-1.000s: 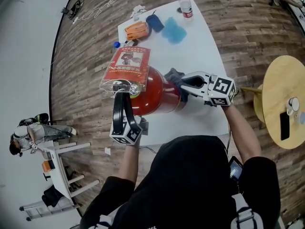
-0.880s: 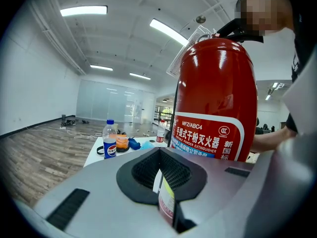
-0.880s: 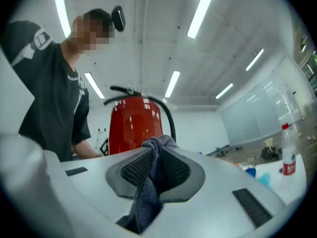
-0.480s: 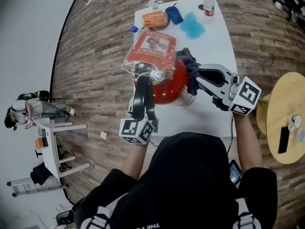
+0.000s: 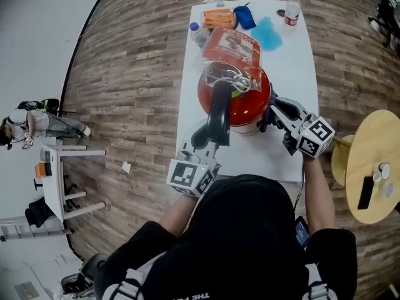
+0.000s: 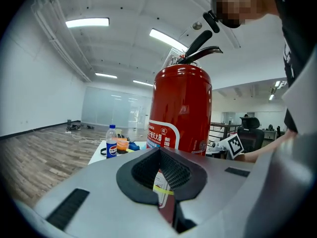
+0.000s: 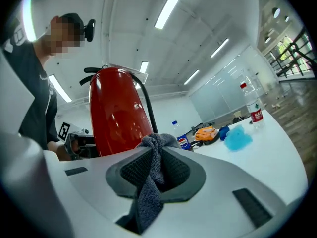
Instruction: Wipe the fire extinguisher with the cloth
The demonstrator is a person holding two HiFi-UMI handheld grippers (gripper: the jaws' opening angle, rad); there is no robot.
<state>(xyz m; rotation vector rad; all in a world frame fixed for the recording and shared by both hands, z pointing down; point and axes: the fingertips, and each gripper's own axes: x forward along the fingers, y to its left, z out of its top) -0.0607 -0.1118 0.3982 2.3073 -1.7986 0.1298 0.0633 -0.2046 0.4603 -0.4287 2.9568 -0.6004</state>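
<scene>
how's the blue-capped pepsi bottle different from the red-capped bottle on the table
Cap and label: the Pepsi bottle has a blue cap and a blue label; the red-capped bottle has a red label.
Place: the Pepsi bottle stands at the left edge of the table, beside the orange item; the red-capped bottle stands near the far right corner.
Both are clear plastic bottles standing upright.

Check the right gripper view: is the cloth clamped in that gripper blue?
No, the grey cloth pinched in the right gripper is dark grey, while the light blue cloth lies farther off on the white table.
</scene>
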